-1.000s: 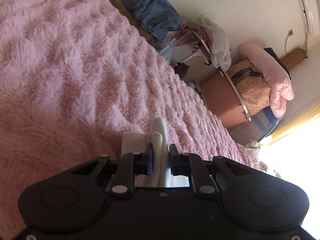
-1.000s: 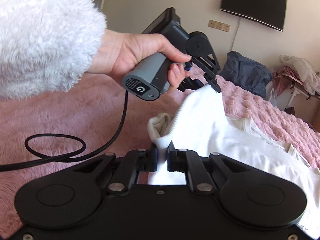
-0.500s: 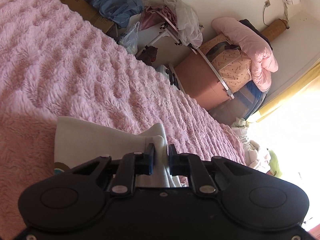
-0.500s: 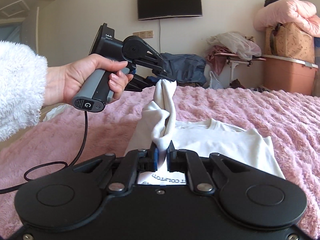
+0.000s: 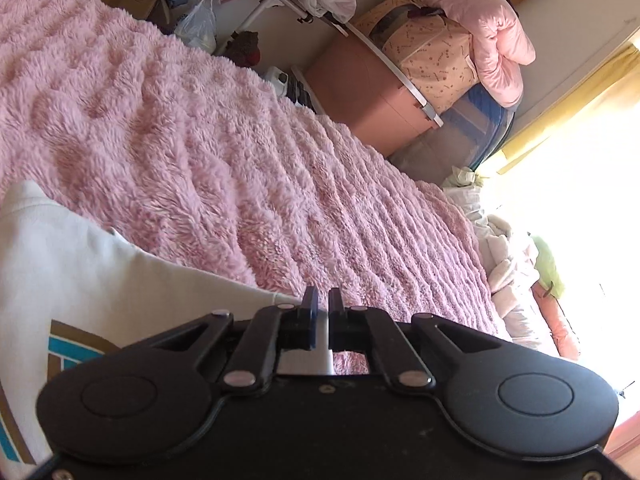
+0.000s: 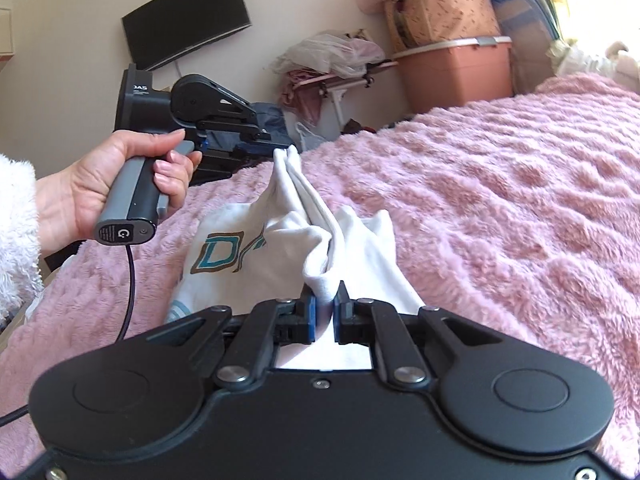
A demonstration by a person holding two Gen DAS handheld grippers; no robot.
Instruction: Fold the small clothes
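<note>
In the left wrist view, the left gripper [image 5: 323, 312] points across the pink fleece blanket [image 5: 240, 152] covering the bed; its jaws stand nearly closed with a strip of pale fabric showing low between them, and the white T-shirt [image 5: 100, 276] with its teal-and-brown print spreads away to the lower left. In the right wrist view, the right gripper [image 6: 324, 312] is clenched on a bunched fold of the same T-shirt [image 6: 352, 256], while the left gripper [image 6: 276, 151], held in the person's hand [image 6: 116, 184], pinches the far end of that fold and holds it raised above the blanket [image 6: 500, 184]. The rest of the shirt lies print-up on the bed. This looks like an early fold, one edge lifted between both grippers. The next move likely calls for carrying that edge across together, level, and laying it flat before releasing.
</note>
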